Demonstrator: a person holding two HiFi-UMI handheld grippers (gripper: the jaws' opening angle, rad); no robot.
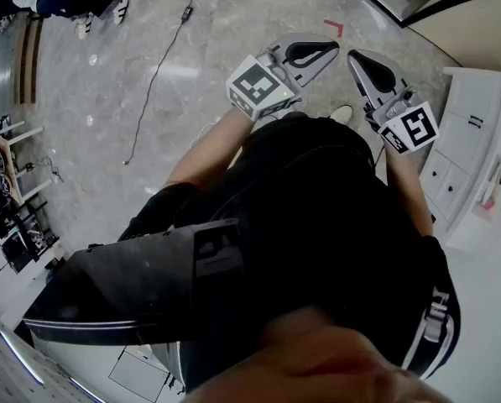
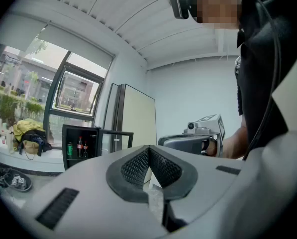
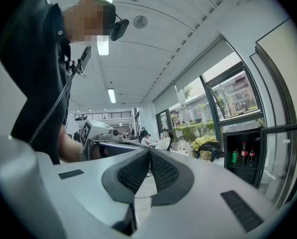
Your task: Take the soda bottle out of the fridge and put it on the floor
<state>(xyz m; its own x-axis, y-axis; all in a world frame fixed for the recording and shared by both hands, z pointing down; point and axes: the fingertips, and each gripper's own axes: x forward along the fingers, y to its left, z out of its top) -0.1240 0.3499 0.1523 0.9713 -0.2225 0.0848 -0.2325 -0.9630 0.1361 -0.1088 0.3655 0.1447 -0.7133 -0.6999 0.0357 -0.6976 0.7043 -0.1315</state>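
Observation:
A small black fridge (image 2: 81,144) stands open far ahead under the window, its glass door (image 2: 116,139) swung to the right. Inside it are two dark soda bottles with red labels (image 2: 79,147) and a green can (image 2: 69,149). The right gripper view shows the same fridge (image 3: 244,159) and soda bottles (image 3: 245,153) at the right. My left gripper (image 1: 336,48) and right gripper (image 1: 352,55) are held side by side at chest height over the floor, both shut and empty. Each appears in the other's view: the right gripper (image 2: 184,142), the left gripper (image 3: 106,146).
A white drawer cabinet (image 1: 475,138) stands close on the right. A black cable (image 1: 159,60) runs across the grey tiled floor, and a red tape mark (image 1: 334,28) lies ahead. Desks and seated people (image 3: 159,141) fill the far room. Bags (image 2: 31,136) rest on the window ledge.

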